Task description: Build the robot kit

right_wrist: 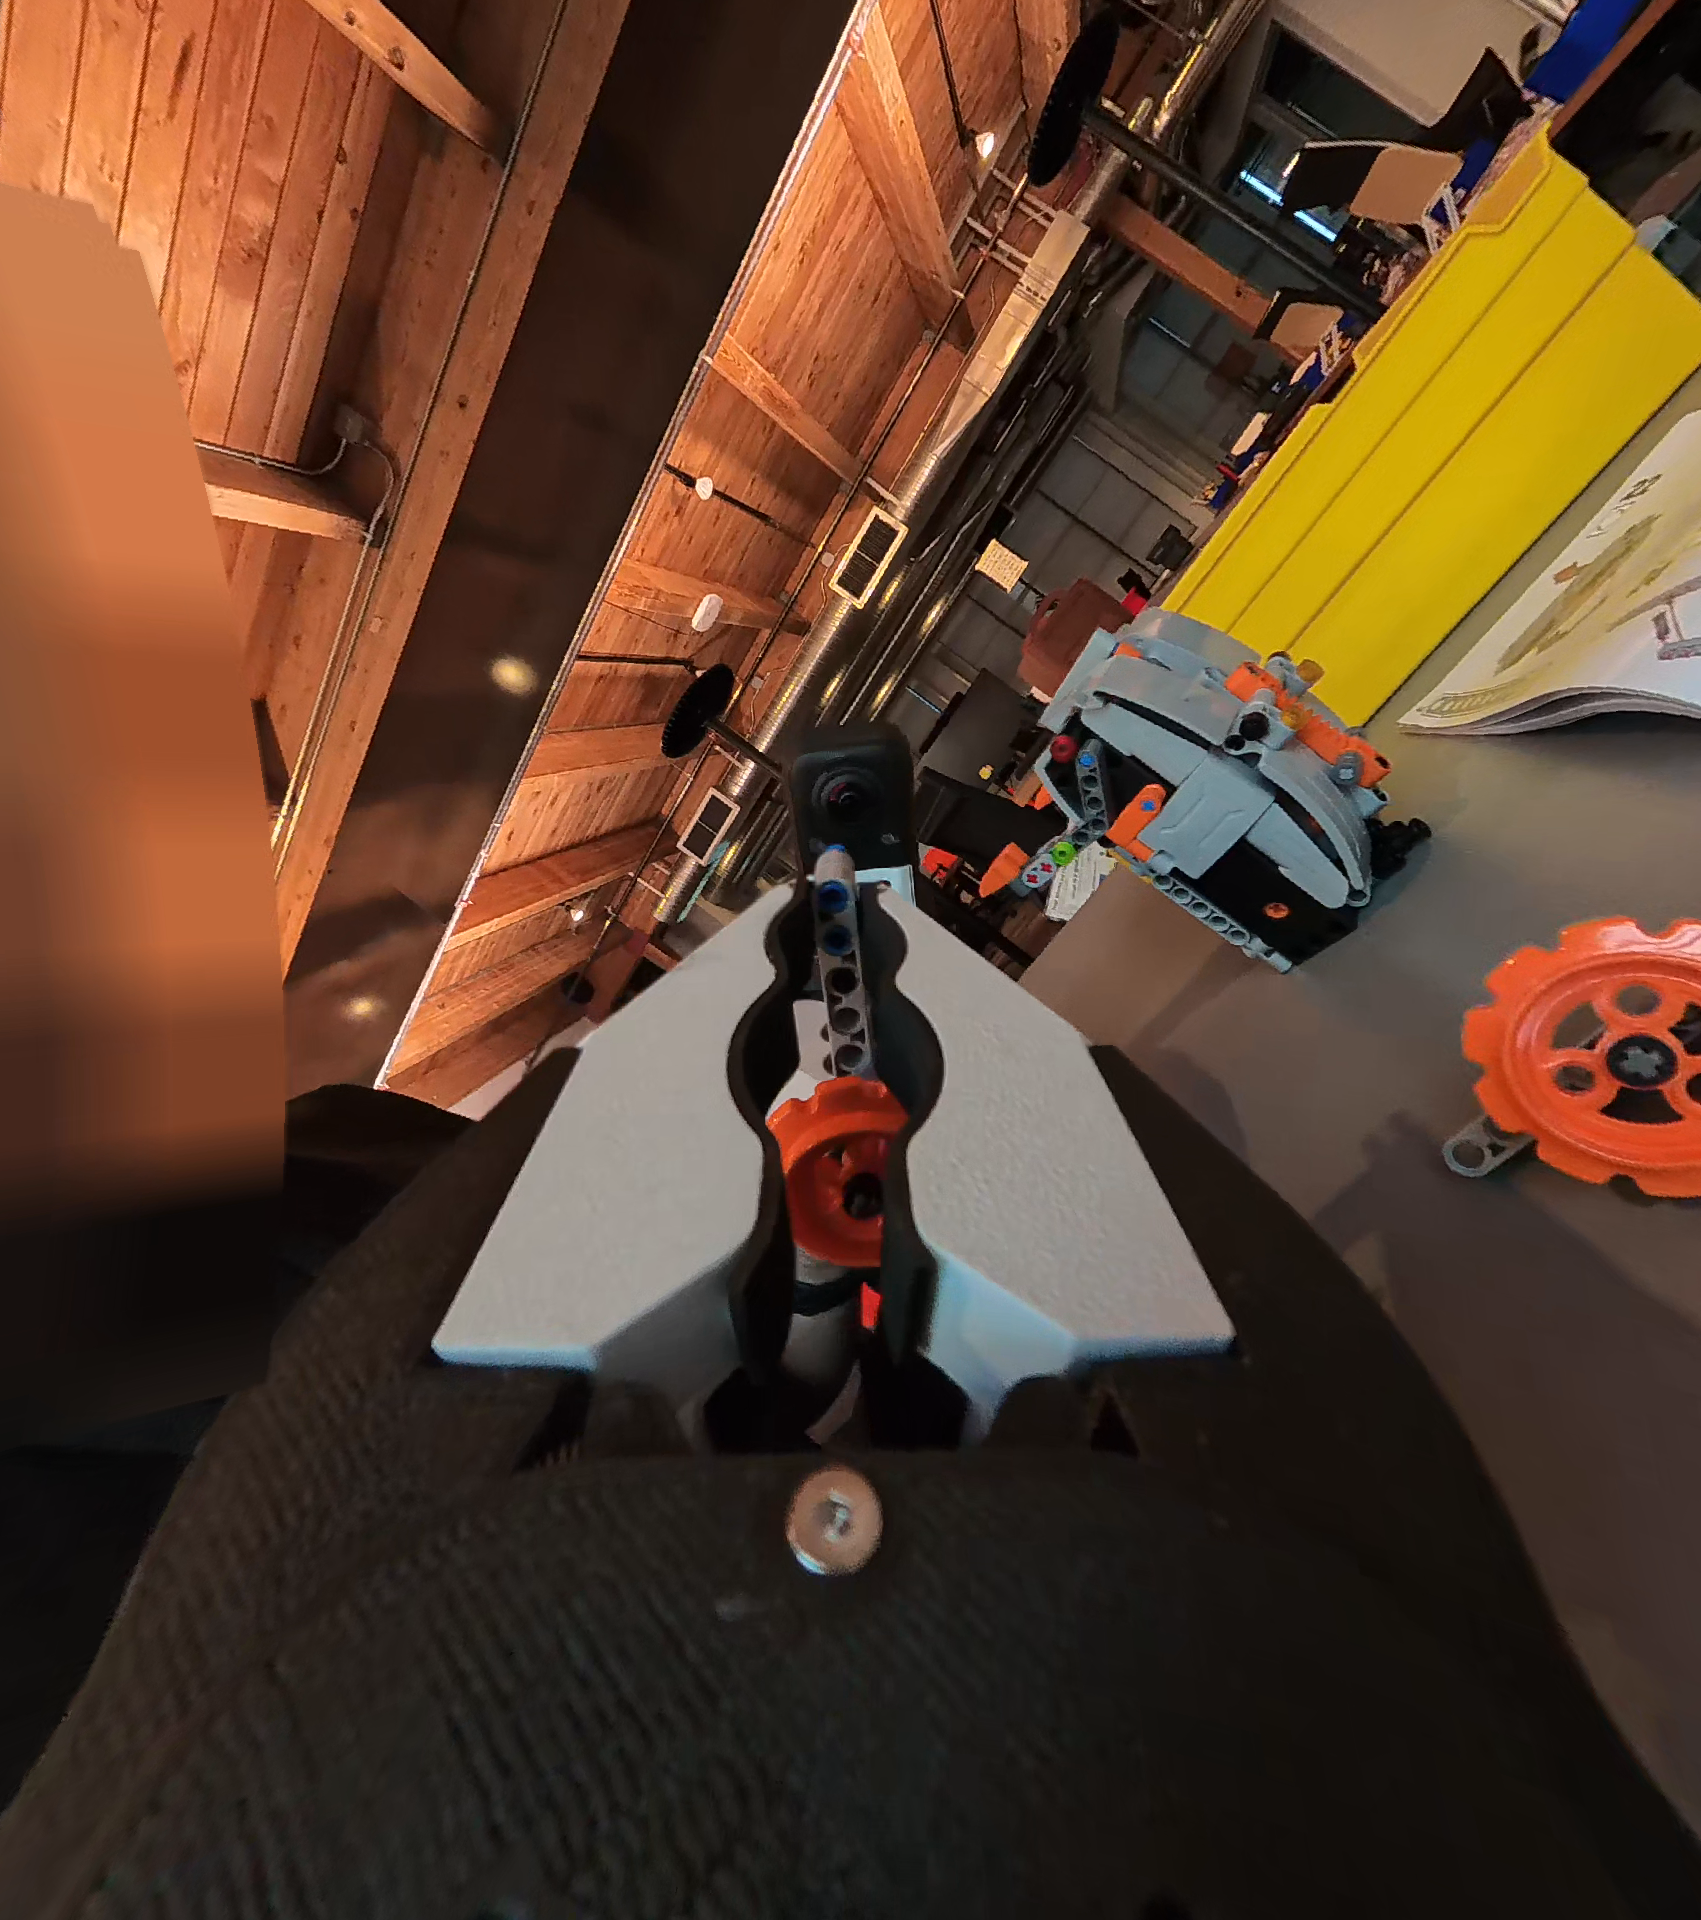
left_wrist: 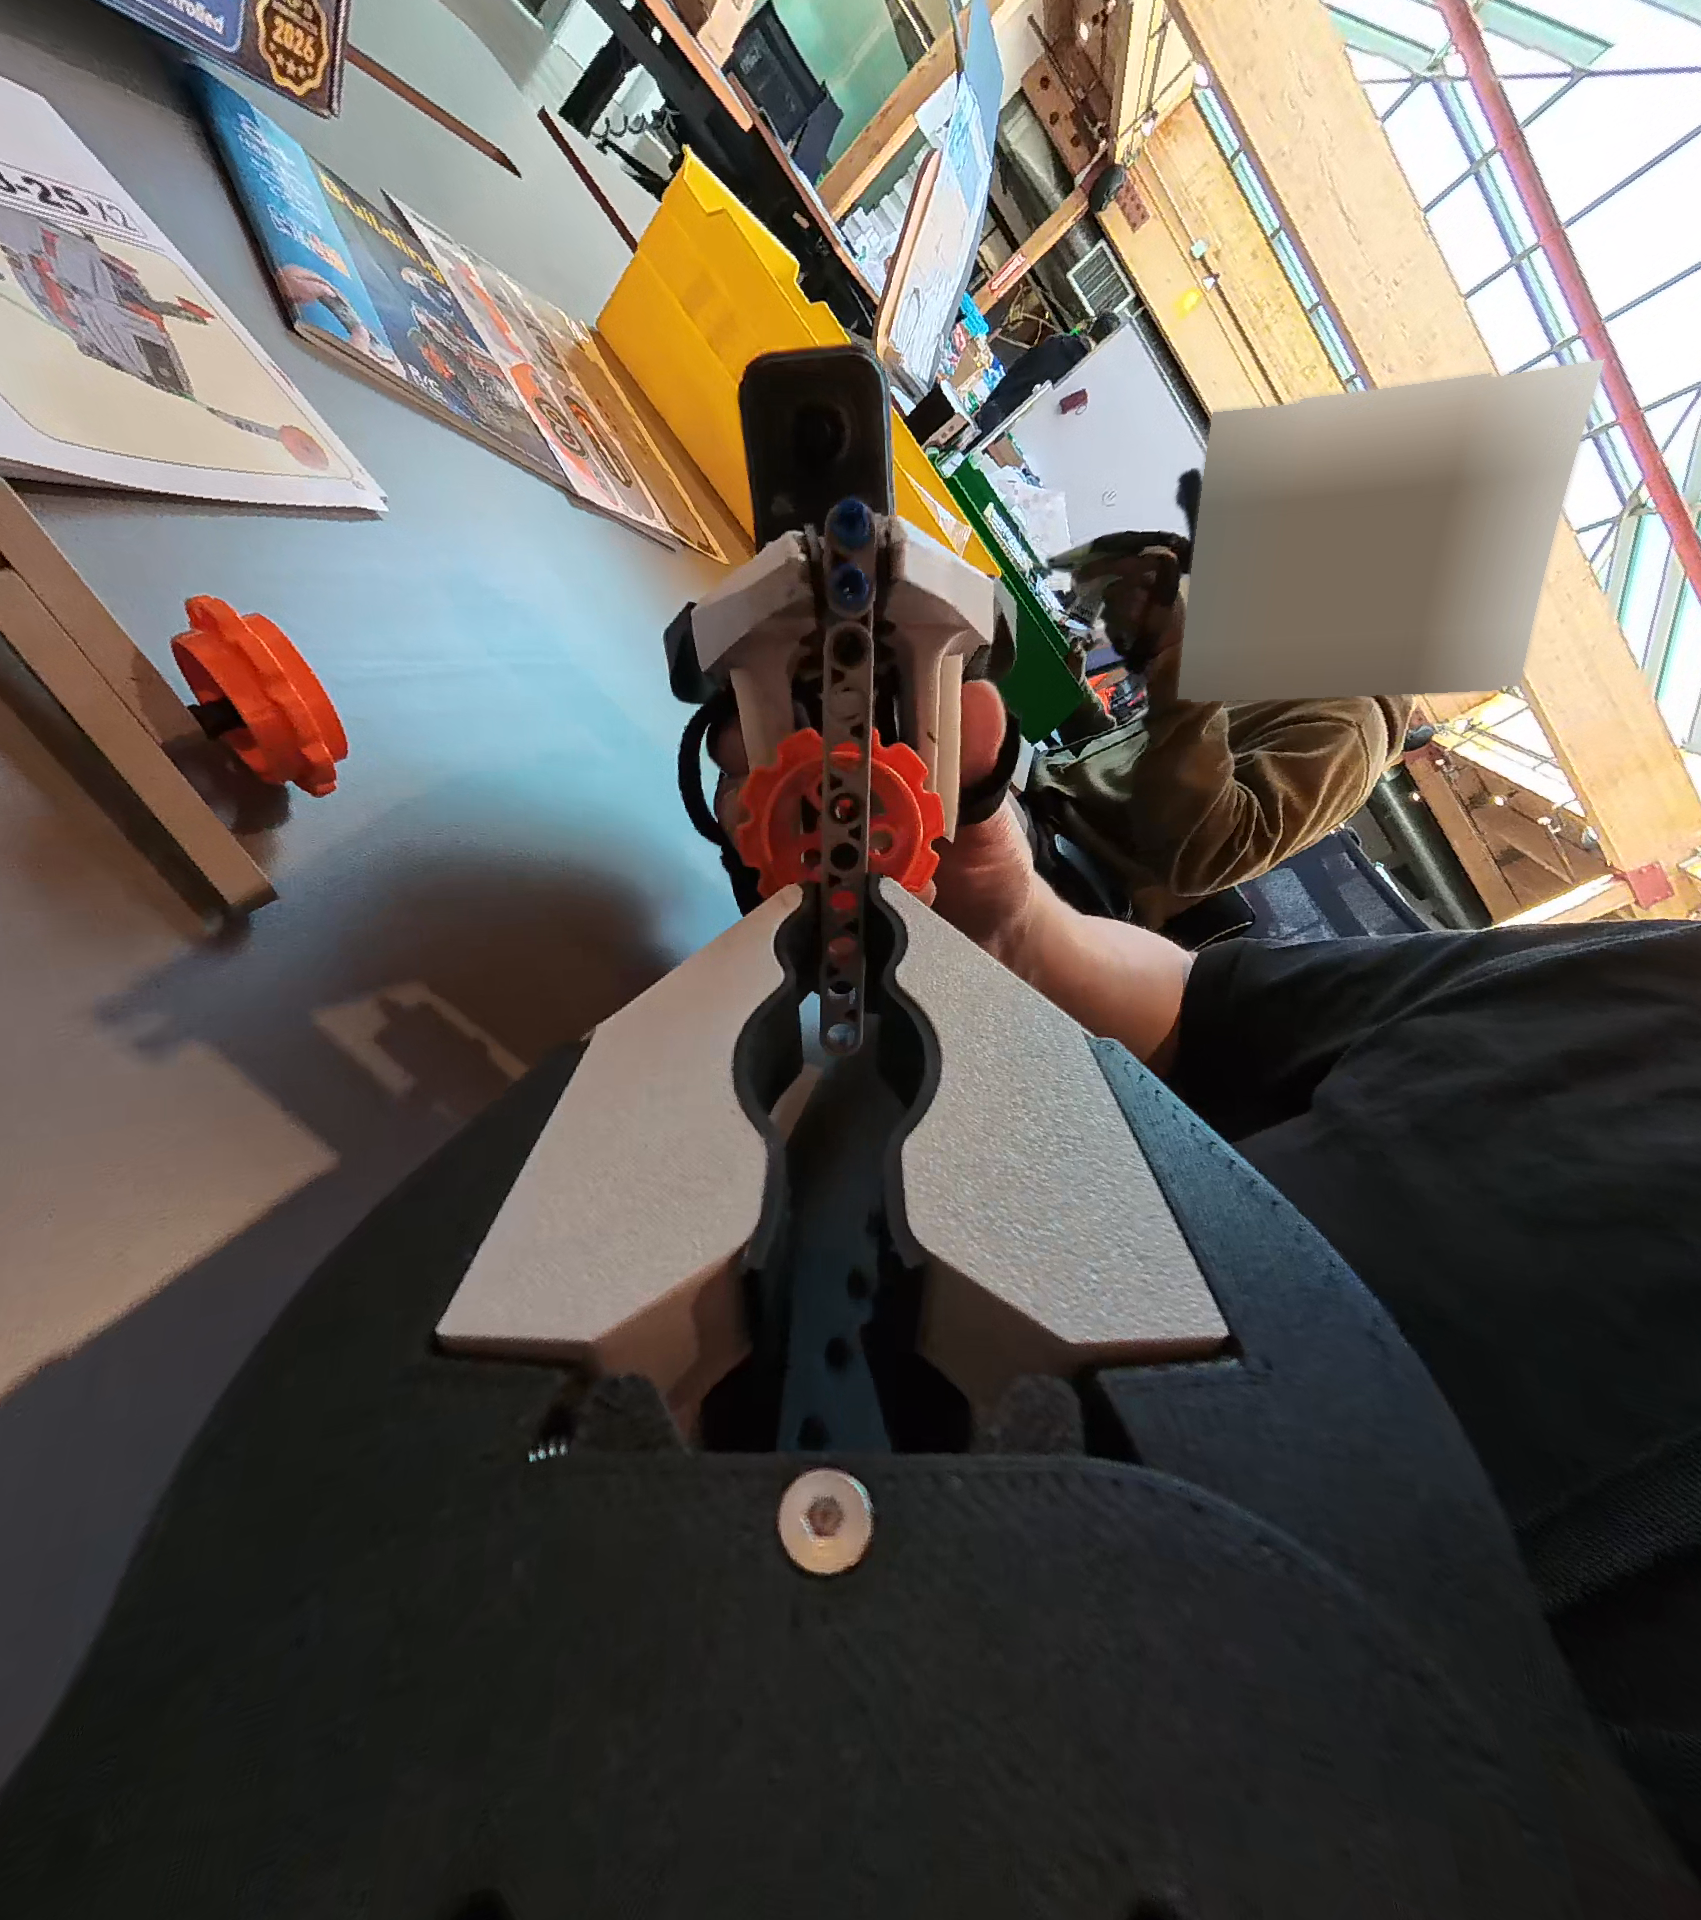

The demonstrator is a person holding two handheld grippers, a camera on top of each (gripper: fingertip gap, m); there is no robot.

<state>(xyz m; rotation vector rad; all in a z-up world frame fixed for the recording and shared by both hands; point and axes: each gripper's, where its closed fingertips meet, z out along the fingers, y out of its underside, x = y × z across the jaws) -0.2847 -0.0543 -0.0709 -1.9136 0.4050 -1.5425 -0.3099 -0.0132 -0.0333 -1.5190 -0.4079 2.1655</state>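
My left gripper [left_wrist: 841,902] is shut on the near end of a grey perforated beam [left_wrist: 846,727], held in the air above the table. An orange toothed wheel [left_wrist: 784,821] sits on the beam just past my fingertips. The right gripper [left_wrist: 846,665] faces it, held by a hand [left_wrist: 991,852], and grips the beam's far end by two blue pins [left_wrist: 851,587]. In the right wrist view my right gripper [right_wrist: 841,902] is shut on the beam [right_wrist: 841,987], with the orange wheel [right_wrist: 835,1174] between its fingers. Only the left gripper's camera body [right_wrist: 851,790] shows beyond.
On the grey table [left_wrist: 472,644] lie another orange wheel [left_wrist: 259,696] by a tan bar [left_wrist: 87,696], an open instruction booklet [left_wrist: 46,312] and a yellow bin [left_wrist: 721,312]. The right wrist view shows an orange wheel on a beam [right_wrist: 1635,1060], a part-built model [right_wrist: 1220,800] and the bin [right_wrist: 1448,468]. The tips of one gripper are about 6 cm away from the tips of the other. Both grippers' tips are roughly 12 cm from the tan bar [left_wrist: 87,696].
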